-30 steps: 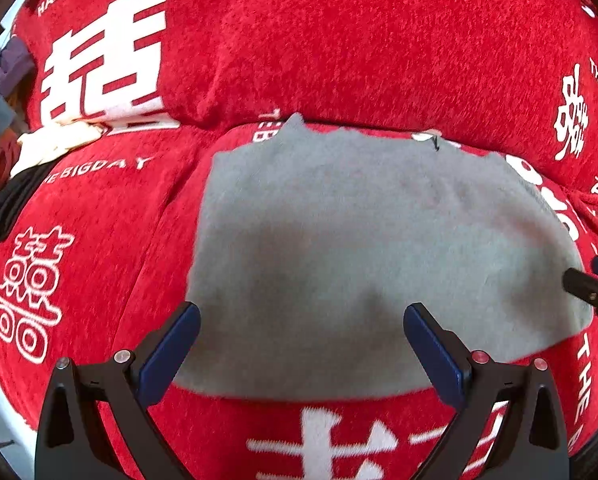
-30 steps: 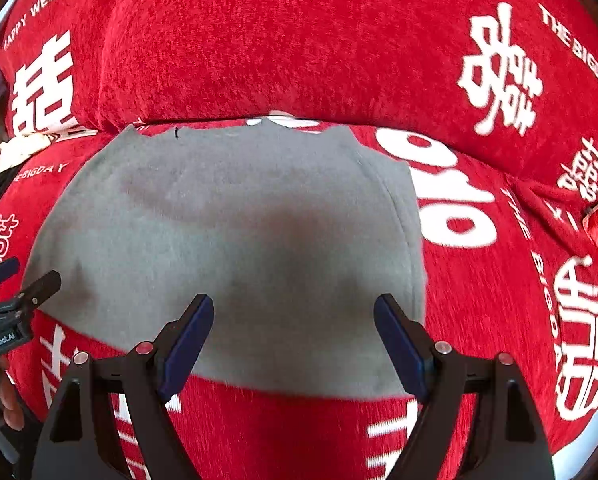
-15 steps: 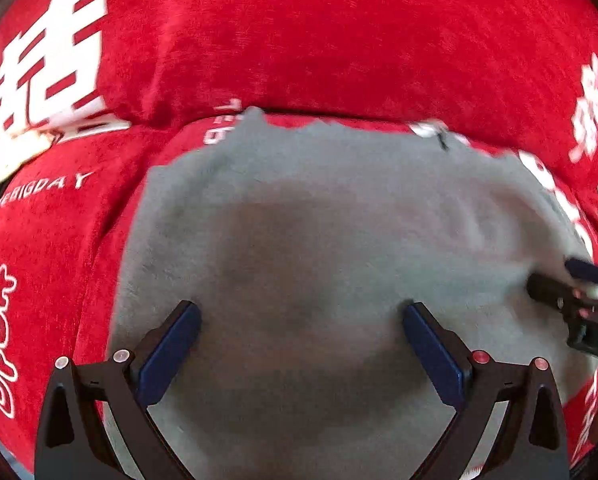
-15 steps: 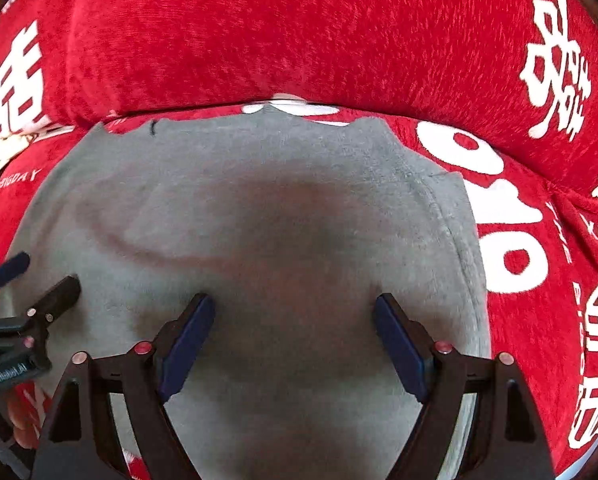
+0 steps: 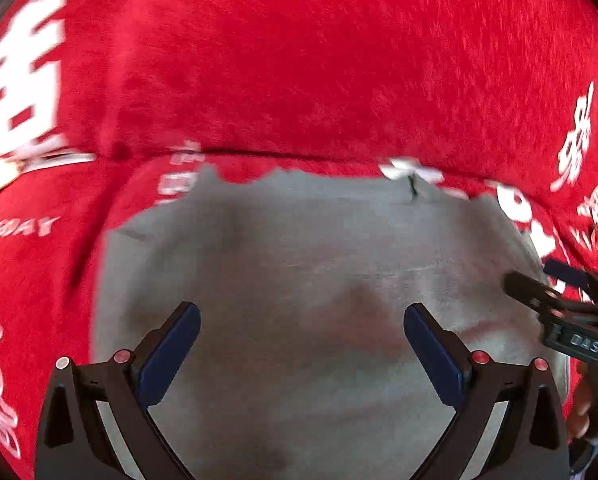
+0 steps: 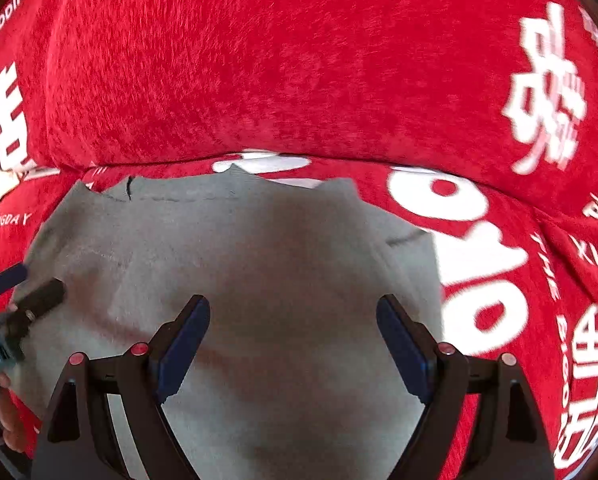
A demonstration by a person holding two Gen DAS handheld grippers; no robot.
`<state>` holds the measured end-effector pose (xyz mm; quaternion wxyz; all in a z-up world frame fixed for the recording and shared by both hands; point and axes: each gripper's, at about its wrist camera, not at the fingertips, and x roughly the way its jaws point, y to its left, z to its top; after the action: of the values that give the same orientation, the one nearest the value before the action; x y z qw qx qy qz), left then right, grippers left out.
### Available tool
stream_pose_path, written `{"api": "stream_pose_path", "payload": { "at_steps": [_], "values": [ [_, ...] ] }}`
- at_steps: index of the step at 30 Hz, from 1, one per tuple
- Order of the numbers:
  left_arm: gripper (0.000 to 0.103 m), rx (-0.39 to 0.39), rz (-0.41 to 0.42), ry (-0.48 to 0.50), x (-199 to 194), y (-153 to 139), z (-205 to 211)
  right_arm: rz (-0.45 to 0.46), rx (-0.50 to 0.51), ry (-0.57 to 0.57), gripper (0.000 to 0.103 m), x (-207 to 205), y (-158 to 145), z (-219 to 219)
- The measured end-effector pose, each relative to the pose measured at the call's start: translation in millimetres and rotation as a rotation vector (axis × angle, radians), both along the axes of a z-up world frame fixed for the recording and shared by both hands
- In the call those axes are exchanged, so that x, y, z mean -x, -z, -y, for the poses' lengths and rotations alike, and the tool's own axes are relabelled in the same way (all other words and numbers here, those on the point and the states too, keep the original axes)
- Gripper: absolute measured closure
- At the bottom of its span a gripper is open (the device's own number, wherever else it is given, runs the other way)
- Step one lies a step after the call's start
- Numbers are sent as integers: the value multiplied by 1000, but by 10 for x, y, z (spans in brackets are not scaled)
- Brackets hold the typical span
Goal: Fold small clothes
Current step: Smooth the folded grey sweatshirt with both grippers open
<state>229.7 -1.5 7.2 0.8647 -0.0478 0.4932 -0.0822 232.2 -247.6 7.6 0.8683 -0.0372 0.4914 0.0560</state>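
Tilting steeply downward, both claws (image 5: pixel 301 344) (image 6: pixel 293 336) hang spread above the grey garment (image 5: pixel 299 264).

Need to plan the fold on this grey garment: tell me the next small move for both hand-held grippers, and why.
Probably lower both onto the grey garment's far edge and pinch it. The left hand-held gripper and right hand-held gripper hover open above the cloth, which lies flat on the red cover; nothing is gripped.

A plain grey garment (image 5: pixel 319 288) of soft, fleecy cloth lies spread flat on the red cover (image 5: pixel 299 60), its uneven far edge near the cover's crease.
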Motion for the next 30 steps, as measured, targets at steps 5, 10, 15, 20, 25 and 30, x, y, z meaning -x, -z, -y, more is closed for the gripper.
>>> {"api": "stream_pose_path", "payload": {
  "at_steps": [5,10,15,20,25,30],
  "values": [
    [1,-57,-66,-30,-357,265,-51,-102,45,-9,16,-392,275,-43],
    [1,-60,-68,-30,-598,308,-132,-87,23,45,16,-666,363,74],
    [1,-61,-97,-44,-878,339,-118,-104,-1,82,3,-850,478,179],
    [1,-32,-79,-104,-801,96,-238,-81,-27,146,3,-739,279,309],
    [1,-1,-22,-99,-227,-6,-362,45,-77,46,3,-118,-77,247],
    [1,-71,-38,-128,118,252,-408,31,-4,-45,3,197,69,-147]
  ]
}}
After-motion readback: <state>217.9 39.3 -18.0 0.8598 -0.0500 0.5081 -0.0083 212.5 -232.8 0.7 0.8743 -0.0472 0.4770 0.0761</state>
